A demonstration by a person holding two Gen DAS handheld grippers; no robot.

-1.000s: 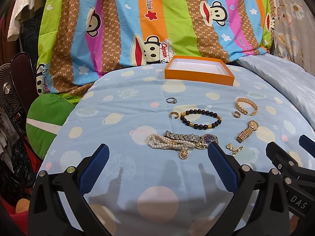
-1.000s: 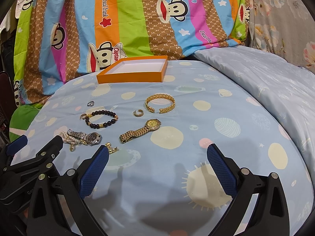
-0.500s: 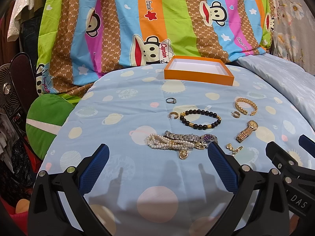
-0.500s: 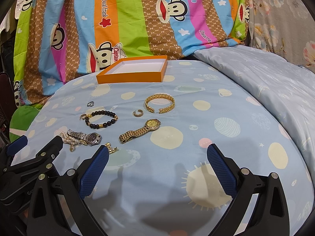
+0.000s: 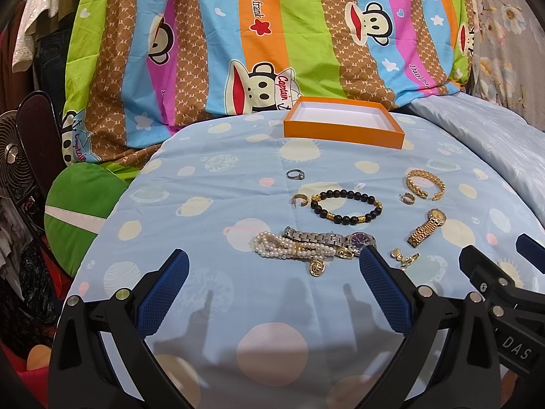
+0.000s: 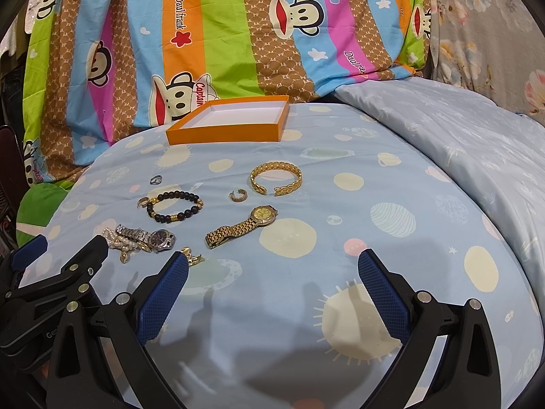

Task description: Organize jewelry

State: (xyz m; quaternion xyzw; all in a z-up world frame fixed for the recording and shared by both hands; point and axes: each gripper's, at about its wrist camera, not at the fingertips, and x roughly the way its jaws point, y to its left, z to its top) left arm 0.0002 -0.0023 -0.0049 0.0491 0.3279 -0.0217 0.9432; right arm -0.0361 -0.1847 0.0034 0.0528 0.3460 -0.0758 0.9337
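**Both grippers wide open, jewelry spread in front of them**

The left gripper (image 5: pixel 272 274) hangs over the blue bedsheet (image 5: pixel 211 204) with its two fingers far apart and nothing between them. Just beyond its fingertips lies a pearl necklace (image 5: pixel 282 250) that touches a silver watch (image 5: pixel 327 238); the watch face is right at the tip of the right finger. Further ahead are a black bead bracelet (image 5: pixel 345 206), a small gold ring (image 5: pixel 299 199) beside it and a silver ring (image 5: pixel 295 174) behind them.

The right gripper (image 6: pixel 270 274) also has its fingers spread wide and holds nothing. At the tip of its left finger lies a small gold clasp piece (image 6: pixel 192 255). Ahead and a little to the left of the gap are a gold watch (image 6: pixel 243 226), a gold cuff bracelet (image 6: pixel 276 179) and a small gold hoop (image 6: pixel 237 196).

The orange box (image 6: pixel 224 133) stands beyond all the jewelry, well apart from both grippers. Its white inside is empty as far as the views show.
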